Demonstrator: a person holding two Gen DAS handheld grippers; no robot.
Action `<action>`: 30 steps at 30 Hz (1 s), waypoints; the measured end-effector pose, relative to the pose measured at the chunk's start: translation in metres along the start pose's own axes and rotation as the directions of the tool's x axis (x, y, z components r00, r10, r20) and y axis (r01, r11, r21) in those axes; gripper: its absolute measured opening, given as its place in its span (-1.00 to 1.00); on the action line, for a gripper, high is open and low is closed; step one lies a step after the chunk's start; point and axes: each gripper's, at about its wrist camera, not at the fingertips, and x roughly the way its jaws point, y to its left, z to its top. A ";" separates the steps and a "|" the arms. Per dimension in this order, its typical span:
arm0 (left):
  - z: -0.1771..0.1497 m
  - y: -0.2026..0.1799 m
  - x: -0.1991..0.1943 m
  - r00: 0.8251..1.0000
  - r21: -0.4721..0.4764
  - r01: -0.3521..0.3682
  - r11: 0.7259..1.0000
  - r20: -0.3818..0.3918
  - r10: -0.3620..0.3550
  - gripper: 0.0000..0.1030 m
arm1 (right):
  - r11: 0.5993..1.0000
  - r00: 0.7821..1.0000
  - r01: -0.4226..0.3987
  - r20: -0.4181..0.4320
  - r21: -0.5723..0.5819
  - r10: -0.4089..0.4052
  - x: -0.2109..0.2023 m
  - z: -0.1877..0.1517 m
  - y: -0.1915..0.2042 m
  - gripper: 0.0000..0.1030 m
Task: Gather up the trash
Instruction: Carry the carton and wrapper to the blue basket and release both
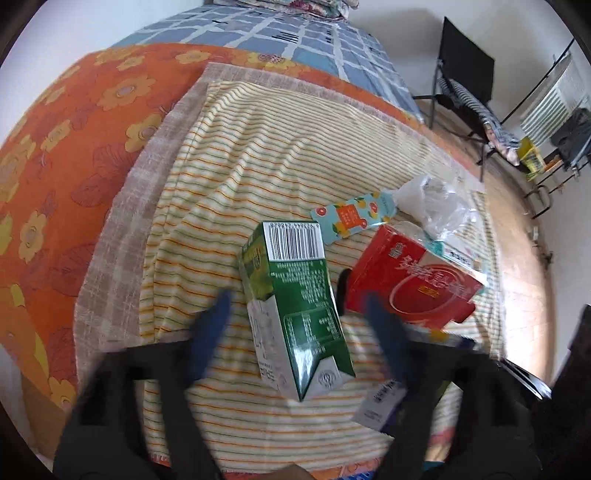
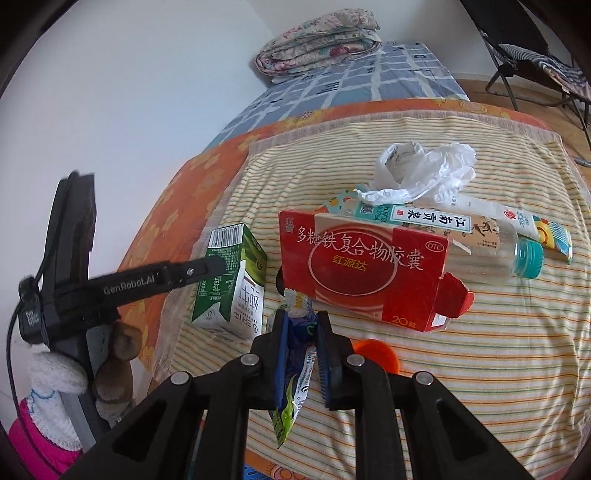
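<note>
While pinched upright between blue pads: the snack wrapper (image 2: pixel 295 365) hangs from the right gripper (image 2: pixel 301 354), its crimped top edge poking above the fingertips and its green-and-white tail drooping below them, off the cloth.
Right gripper: clenched on the wrapper, jaws nearly together, held above the near edge of the striped cloth (image 2: pixel 480 350).
Green milk carton (image 1: pixel 295 306): lies on the striped cloth, barcode end pointing away, folded spout end nearest the left wrist camera; in the right wrist view it sits left of the red box.
Left gripper (image 1: pixel 303 332): released, its blurred blue fingers (image 1: pixel 212 332) spread wide on either side of the carton; neither pad visibly presses on it.
Red medicine box (image 2: pixel 365 266): flat on the cloth just right of the carton, one end flap open.
Clear bottle (image 2: pixel 491 247): on its side behind the red box, teal cap pointing right.
Small patterned carton (image 1: pixel 351 218): beyond the green carton, next to the crumpled plastic bag (image 2: pixel 424 170).
Orange cap (image 2: pixel 376 354): on the cloth, just right of the right gripper's finger.
Bedding: orange flowered sheet (image 1: pixel 74 166) under the striped cloth, blue checked sheet (image 1: pixel 277 33) farther back.
Person: a pink sleeve (image 2: pixel 33 439) at the lower left of the right wrist view.
</note>
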 end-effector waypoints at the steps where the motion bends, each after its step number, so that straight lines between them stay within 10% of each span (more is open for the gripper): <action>1: 0.001 -0.003 0.003 1.000 0.005 -0.028 1.000 0.004 0.028 0.70 | 1.000 1.000 0.004 0.003 -0.005 -0.004 -0.003 -0.002 -0.001 -0.75; 6: 0.000 -0.012 0.024 0.995 0.037 -0.096 0.995 -0.031 0.098 0.69 | 0.999 1.000 0.021 0.018 -0.031 -0.021 -0.015 -0.008 0.001 -0.75; 9: -0.003 -0.008 0.032 0.993 0.034 -0.100 0.994 -0.063 0.102 0.04 | 0.998 0.999 0.033 0.023 -0.052 -0.032 -0.020 -0.011 0.003 -0.75; 11: -0.004 -0.002 0.032 0.994 0.022 -0.085 0.996 -0.063 0.086 -0.04 | 0.997 0.999 0.040 0.028 -0.067 -0.039 -0.024 -0.013 0.004 -0.75; 30: -0.088 -0.013 -0.087 0.997 0.204 0.059 0.977 0.043 -0.070 -0.06 | 0.960 0.996 0.050 0.091 -0.275 -0.026 -0.111 -0.094 0.045 -0.75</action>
